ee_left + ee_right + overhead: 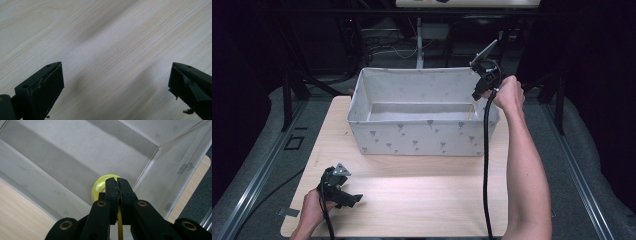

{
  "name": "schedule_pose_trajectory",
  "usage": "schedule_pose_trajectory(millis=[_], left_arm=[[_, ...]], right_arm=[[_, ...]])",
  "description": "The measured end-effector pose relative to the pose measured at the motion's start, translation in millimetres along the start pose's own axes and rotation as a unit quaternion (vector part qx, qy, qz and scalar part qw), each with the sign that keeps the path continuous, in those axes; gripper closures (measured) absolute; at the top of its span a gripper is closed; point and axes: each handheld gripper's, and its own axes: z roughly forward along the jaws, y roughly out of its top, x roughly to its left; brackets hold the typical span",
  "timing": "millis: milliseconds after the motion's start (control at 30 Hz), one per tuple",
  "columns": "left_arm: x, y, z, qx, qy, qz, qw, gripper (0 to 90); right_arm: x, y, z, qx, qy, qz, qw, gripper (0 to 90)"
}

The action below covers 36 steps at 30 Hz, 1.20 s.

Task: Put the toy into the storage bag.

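Note:
A grey fabric box (pixel 422 137) with a small dark pattern stands at the far middle of the wooden table (pixel 412 200). My right gripper (pixel 475 95) hangs over the box's right end and points down into it. In the right gripper view my right gripper (pixel 118 180) is shut on the edge of a thin yellow round object (pixel 98 187), which hangs above the box's floor near a corner. The same yellow object (pixel 470 111) appears as a thin line inside the box. My left gripper (pixel 354 199) rests low at the table's near left; its jaws stand open (pixel 116 70) over bare wood.
The box's inner walls (pixel 37 182) rise close around the right gripper. A black cable (pixel 486 165) trails from the right gripper along the forearm. Dark frame posts (pixel 287 100) and cables stand beyond the table's far edge.

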Motion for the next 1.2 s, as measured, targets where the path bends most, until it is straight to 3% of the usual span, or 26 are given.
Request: schedule_pose_trajectory(millis=[533,633,800,1200], left_arm=[[-0.6,0.2,-0.1,0.001,0.001,0.001,1.0,0.2],[-0.4,0.3,-0.2,0.003,-0.002,0.001,1.0,0.2],[-0.5,0.1,0.0,0.001,0.0,0.0,1.0,0.2],[-0.6,0.4,-0.1,0.003,-0.003,0.002,1.0,0.2]], right_arm=[[-4.8,-16.9,20.0,0.032,-0.006,0.0,0.9995,88.2],[-5.3,-17.8,20.2,0.03,-0.006,0.0,0.9995,88.2],[-5.6,-18.7,19.3,0.039,-0.028,-0.002,0.9988,88.2],[-11.9,-24.2,18.6,0.038,-0.029,0.01,0.9988,87.7]])
